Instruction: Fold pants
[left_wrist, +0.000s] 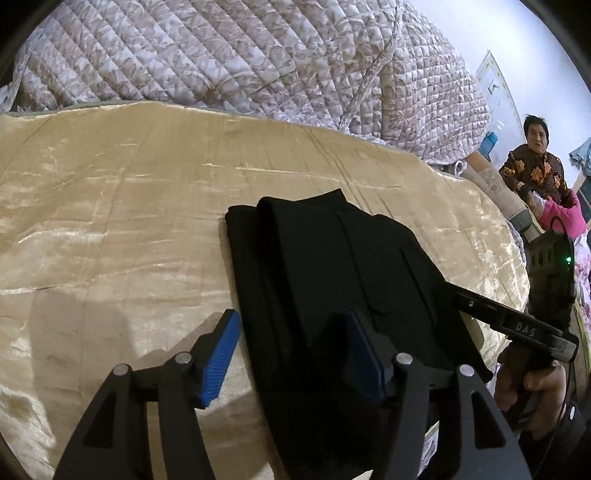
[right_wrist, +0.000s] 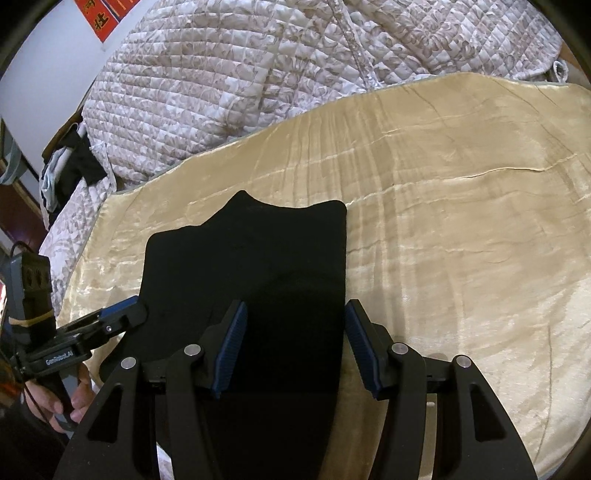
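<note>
Black pants lie folded lengthwise on a beige velvet blanket; they also show in the right wrist view. My left gripper is open and empty over the pants' left edge, its right pad above the cloth. My right gripper is open and empty over the pants' right edge. In the left wrist view the right gripper's fingers reach the pants' right side. In the right wrist view the left gripper's fingers touch the pants' left side.
A quilted floral bedspread is heaped at the back of the bed. A person in a patterned shirt sits beyond the bed's right edge. Clothes are piled at the bed's left corner.
</note>
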